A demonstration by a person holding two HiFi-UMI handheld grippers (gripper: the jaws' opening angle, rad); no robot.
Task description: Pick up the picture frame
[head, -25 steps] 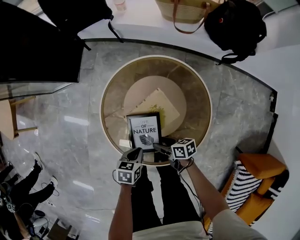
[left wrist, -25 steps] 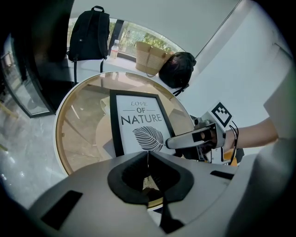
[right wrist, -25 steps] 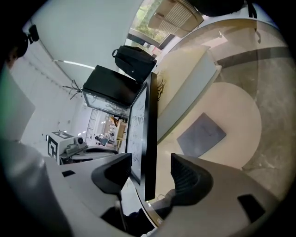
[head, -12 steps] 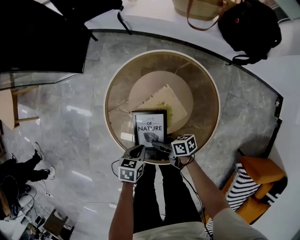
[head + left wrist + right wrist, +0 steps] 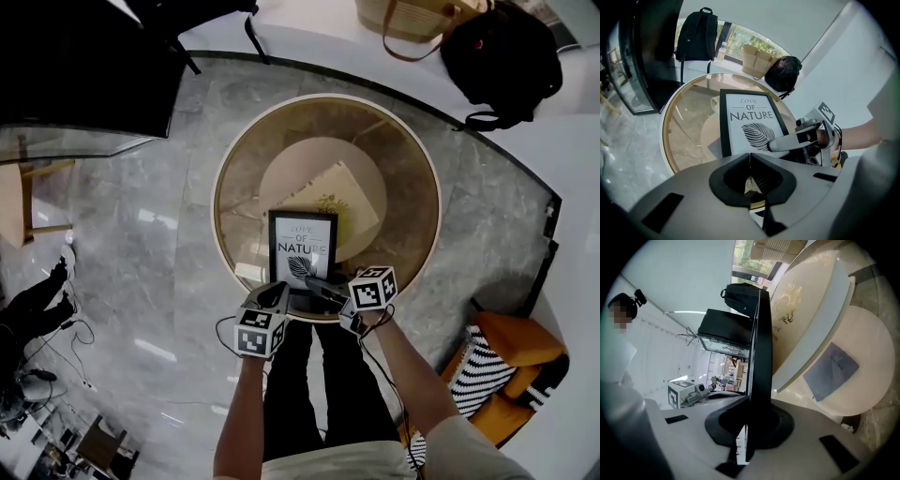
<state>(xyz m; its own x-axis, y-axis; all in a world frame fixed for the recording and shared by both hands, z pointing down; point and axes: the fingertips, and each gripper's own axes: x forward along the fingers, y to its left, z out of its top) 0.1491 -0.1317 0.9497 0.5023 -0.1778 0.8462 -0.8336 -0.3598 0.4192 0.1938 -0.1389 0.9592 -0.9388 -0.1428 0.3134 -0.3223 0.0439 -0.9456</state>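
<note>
The picture frame [image 5: 302, 246], black with a white "NATURE" leaf print, stands tilted on the round glass table [image 5: 225, 159]. My right gripper [image 5: 316, 284] is at its near lower edge. Its jaws are closing, and in the right gripper view [image 5: 749, 401] the frame's black edge [image 5: 761, 348] runs straight between them, pinched. My left gripper [image 5: 275, 294] hovers just left of the frame's near corner, shut and holding nothing. The left gripper view [image 5: 750, 157] shows the frame [image 5: 750, 124] face-on, with the right gripper [image 5: 780, 144] across its lower right corner.
A cream book [image 5: 337, 202] lies under the glass behind the frame. Beyond the table are a black backpack [image 5: 502, 52] and a woven bag [image 5: 412, 14]. An orange chair with a striped cushion [image 5: 511, 361] stands at right, a dark cabinet [image 5: 75, 66] at left.
My right gripper's jaws have gone from wide apart to closed on the frame's near edge, and that hand has edged forward. The left gripper has stayed put.
</note>
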